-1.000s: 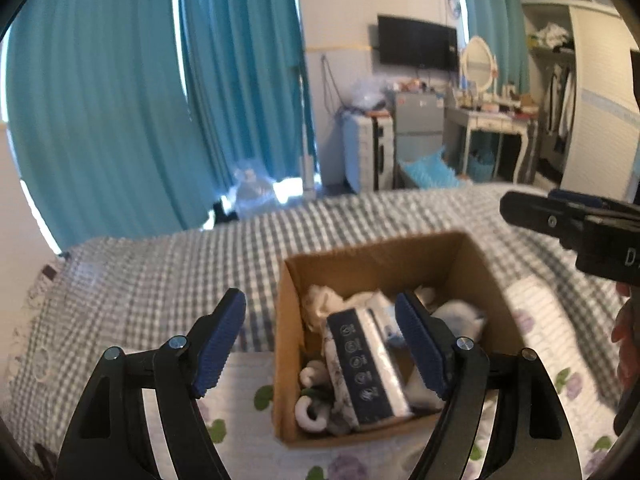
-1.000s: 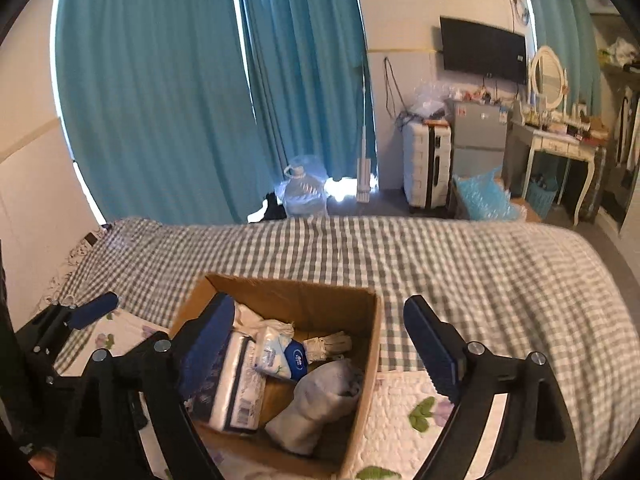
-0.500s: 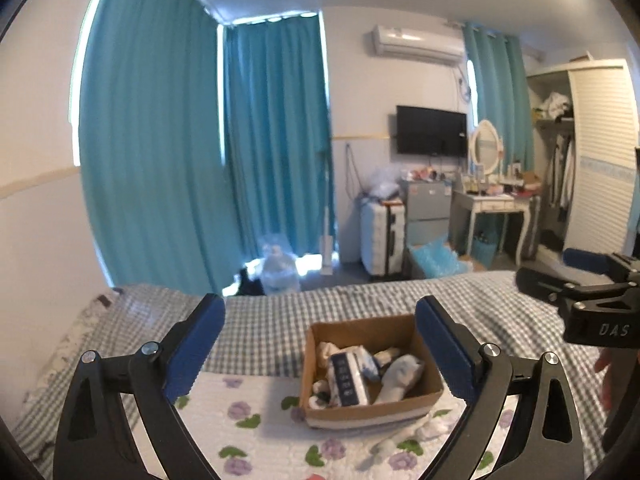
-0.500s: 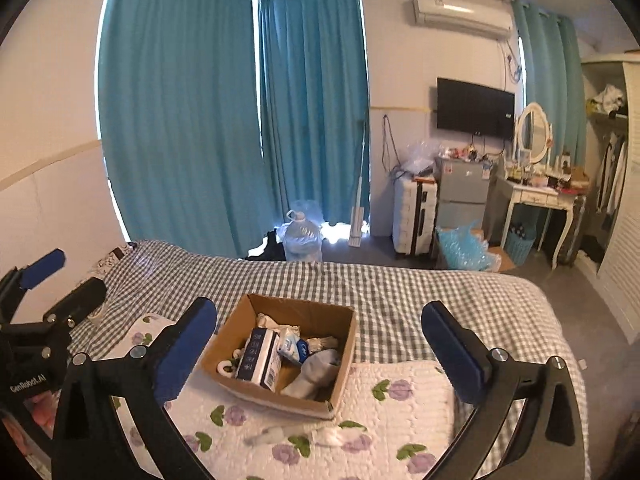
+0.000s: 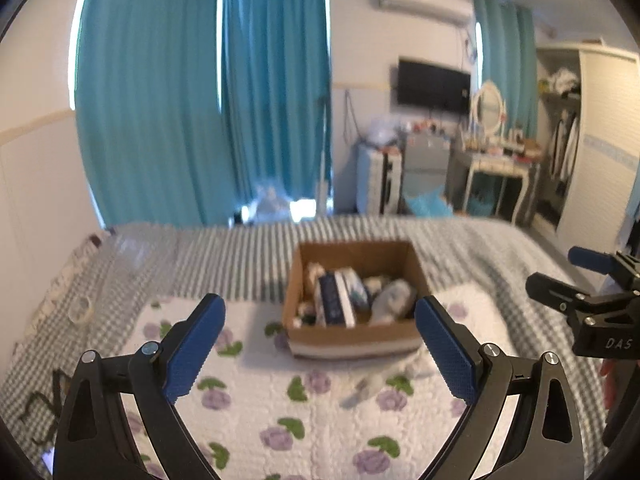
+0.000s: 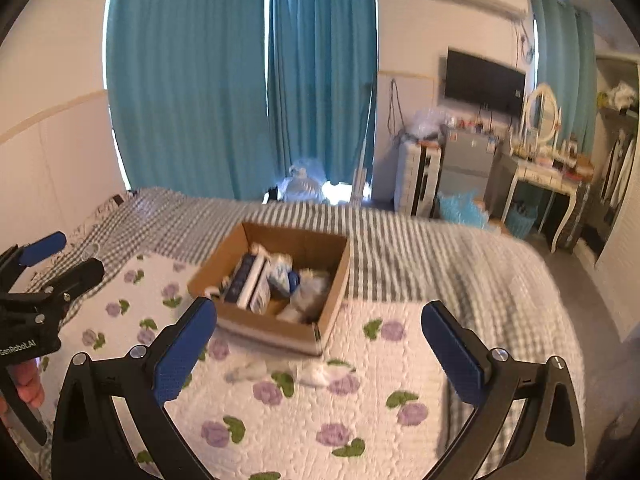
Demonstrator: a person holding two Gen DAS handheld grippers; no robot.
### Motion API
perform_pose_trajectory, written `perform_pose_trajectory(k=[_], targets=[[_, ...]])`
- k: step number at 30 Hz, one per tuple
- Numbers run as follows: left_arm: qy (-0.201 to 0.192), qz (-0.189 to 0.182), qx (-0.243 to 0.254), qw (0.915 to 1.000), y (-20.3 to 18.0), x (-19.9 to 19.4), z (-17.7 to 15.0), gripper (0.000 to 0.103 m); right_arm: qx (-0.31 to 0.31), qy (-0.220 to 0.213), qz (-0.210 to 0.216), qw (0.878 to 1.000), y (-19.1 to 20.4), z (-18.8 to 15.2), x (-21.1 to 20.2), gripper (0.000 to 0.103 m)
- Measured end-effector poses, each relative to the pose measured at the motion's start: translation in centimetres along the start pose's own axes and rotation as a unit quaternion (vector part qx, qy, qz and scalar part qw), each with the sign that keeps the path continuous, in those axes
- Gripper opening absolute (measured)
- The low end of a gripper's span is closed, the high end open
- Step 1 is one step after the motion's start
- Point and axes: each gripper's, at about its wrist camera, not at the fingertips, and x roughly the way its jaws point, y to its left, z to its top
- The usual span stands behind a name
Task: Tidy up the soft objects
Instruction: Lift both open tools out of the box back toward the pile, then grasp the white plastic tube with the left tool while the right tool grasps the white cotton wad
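Left gripper [image 5: 320, 354]: lower frame of its own view, jaws spread wide, empty, above the floral quilt [image 5: 260, 420]. Cardboard box [image 5: 354, 338]: frame centre, on the quilt, holding soft items. White cloth [image 5: 384, 382]: just below the box. Right gripper [image 6: 320, 354]: jaws wide apart, empty.

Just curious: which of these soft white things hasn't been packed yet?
The pale crumpled cloth lying on the floral quilt, just outside the cardboard box.
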Motion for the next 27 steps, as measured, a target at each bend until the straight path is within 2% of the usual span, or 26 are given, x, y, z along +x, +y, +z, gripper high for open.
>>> perform_pose_trajectory(k=[2, 7, 9, 14, 16, 19, 20, 23, 25, 27], targets=[[0.019, 0.003, 0.003, 0.9998, -0.6, 1.8, -0.8, 0.098, 0.004, 0.016, 0.001, 1.000, -0.7, -1.1, 1.8, 0.103], [0.061, -0.016, 0.010, 0.9979, -2.5, 6.9, -4.3, 0.098, 0.023, 0.067, 0.015, 0.997, -2.6, -4.5, 7.8, 0.103], [0.068, -0.028, 0.004, 0.9973, -2.8, 8.7, -5.5, 0.098, 0.025, 0.083, 0.029, 0.996, -2.9, -6.1, 10.2, 0.103], [0.090, -0.034, 0.002, 0.9954, -3.5, 13.1, -8.4, 0.098, 0.009, 0.109, 0.026, 0.994, -2.7, -9.0, 15.3, 0.103], [0.114, -0.016, 0.007, 0.9933, -3.7, 15.1, -9.4, 0.098, 0.012, 0.119, 0.029, 0.992, -2.8, -9.8, 17.1, 0.103], [0.165, -0.031, 0.009, 0.9858, -3.8, 18.1, -10.9, 0.097, 0.013, 0.134, 0.029, 0.991, -2.9, -10.9, 19.1, 0.101], [0.170, -0.032, 0.007, 0.9849, -3.8, 18.6, -11.3, 0.095, 0.013, 0.141, 0.030, 0.989, -2.8, -11.3, 20.0, 0.099], [0.170, -0.042, 0.000, 0.9845, -3.8, 19.4, -12.2, 0.094, 0.018, 0.156, 0.037, 0.987, -2.7, -12.2, 21.6, 0.082], [0.171, -0.054, 0.006, 0.9837, -4.2, 19.5, -12.7, 0.094, 0.015, 0.167, 0.037, 0.985, -2.5, -12.8, 22.5, 0.063], [0.169, -0.055, 0.023, 0.9839, -4.7, 19.6, -13.3, 0.094, 0.019, 0.161, 0.045, 0.986, -2.4, -13.1, 22.8, 0.051]])
